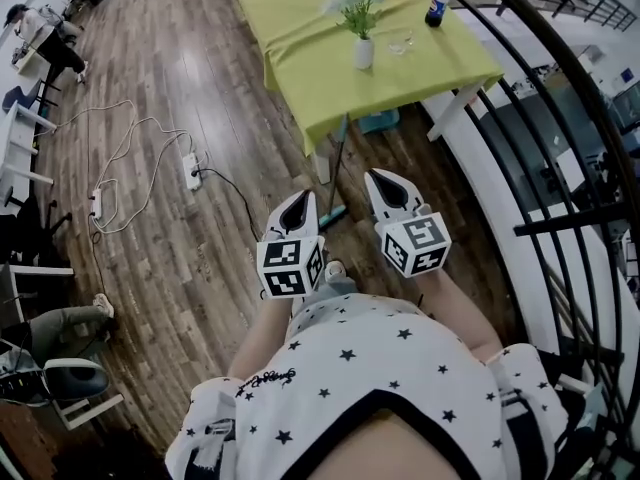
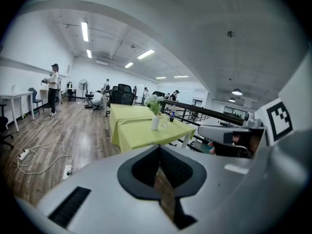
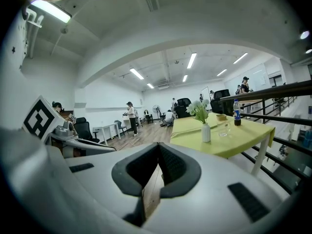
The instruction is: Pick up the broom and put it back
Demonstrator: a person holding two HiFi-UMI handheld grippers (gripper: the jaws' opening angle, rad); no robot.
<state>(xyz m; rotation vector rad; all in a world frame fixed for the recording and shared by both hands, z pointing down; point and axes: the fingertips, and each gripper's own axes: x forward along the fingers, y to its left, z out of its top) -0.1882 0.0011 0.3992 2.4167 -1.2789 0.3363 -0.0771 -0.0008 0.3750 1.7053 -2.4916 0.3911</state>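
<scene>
In the head view a thin dark broom handle [image 1: 338,163] runs from the yellow table's near edge down to the floor. A teal piece [image 1: 334,215] sits at its foot. It stands just ahead of and between my two grippers, and neither touches it. My left gripper [image 1: 303,197] is shut and empty, its pads [image 2: 170,167] meeting at the tips. My right gripper [image 1: 379,176] is likewise shut with nothing held, and its pads [image 3: 171,167] are closed together. Neither gripper view shows the broom.
The table with a yellow cloth [image 1: 300,38] carries a white vase with flowers [image 1: 363,48], a glass [image 1: 400,41] and a bottle [image 1: 435,5]. A black railing [image 1: 560,98] curves along the right. A power strip with cables [image 1: 192,171] lies on the wood floor to the left. People and desks are far off.
</scene>
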